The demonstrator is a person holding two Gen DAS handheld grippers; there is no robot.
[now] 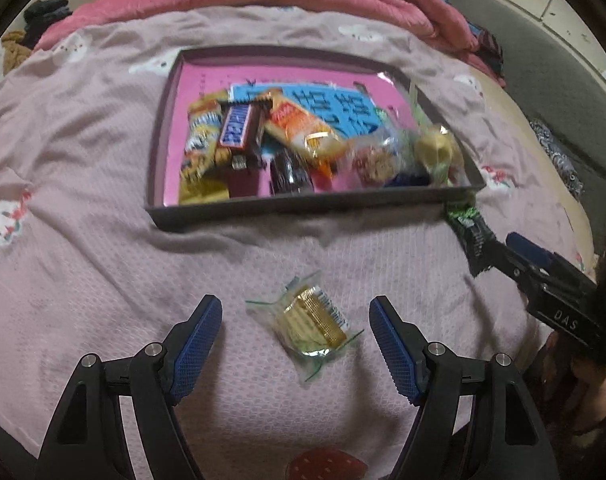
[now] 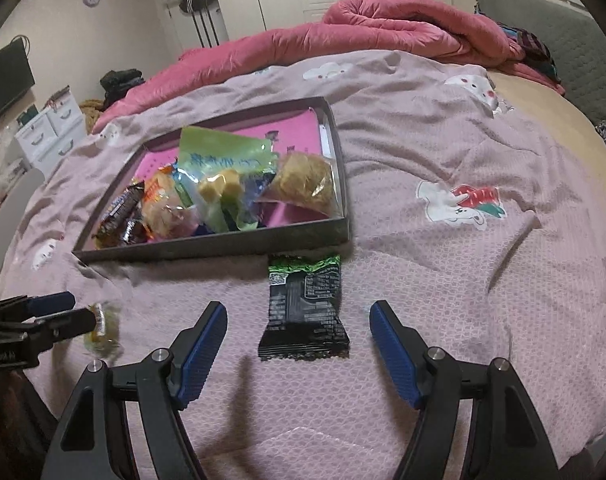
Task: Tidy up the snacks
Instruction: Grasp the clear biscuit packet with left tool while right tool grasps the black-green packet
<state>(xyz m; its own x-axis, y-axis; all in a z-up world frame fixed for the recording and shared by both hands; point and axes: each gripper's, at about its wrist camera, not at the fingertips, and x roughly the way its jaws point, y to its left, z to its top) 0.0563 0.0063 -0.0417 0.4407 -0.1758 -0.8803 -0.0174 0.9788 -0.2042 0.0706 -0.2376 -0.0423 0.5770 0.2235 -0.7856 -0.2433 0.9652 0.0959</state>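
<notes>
The far part of the tray (image 1: pixel 159 128) is blurred in the left wrist view, so several wrappers there cannot be read. In the right wrist view the left gripper (image 2: pixel 69 312) is cut off by the frame edge, and it hides part of the clear packet (image 2: pixel 103 326), which shows only as a smear. In the left wrist view the right gripper (image 1: pixel 503 246) enters from the right edge and covers the near end of the black packet (image 1: pixel 473 240).

The tray lies on the blanket (image 1: pixel 83 200), pink inside with a blue card. It holds a Snickers bar (image 1: pixel 237 126), a yellow pack (image 1: pixel 201 136), an orange pack (image 1: pixel 303 128), a dark wrapper (image 1: pixel 289 172), a green bag (image 2: pixel 219 156) and a bag of brown crumbs (image 2: pixel 307 184), heaped together.

The left gripper (image 1: pixel 295 330) has its jaws wide, and the clear packet (image 1: pixel 309 326) with its gold-wrapped sweet lies on the blanket between them, untouched. The right gripper (image 2: pixel 299 332) is also wide, with the black packet (image 2: pixel 303 312) lying flat between its fingers, its green top end just beside the tray's (image 2: pixel 207 246) near wall.
</notes>
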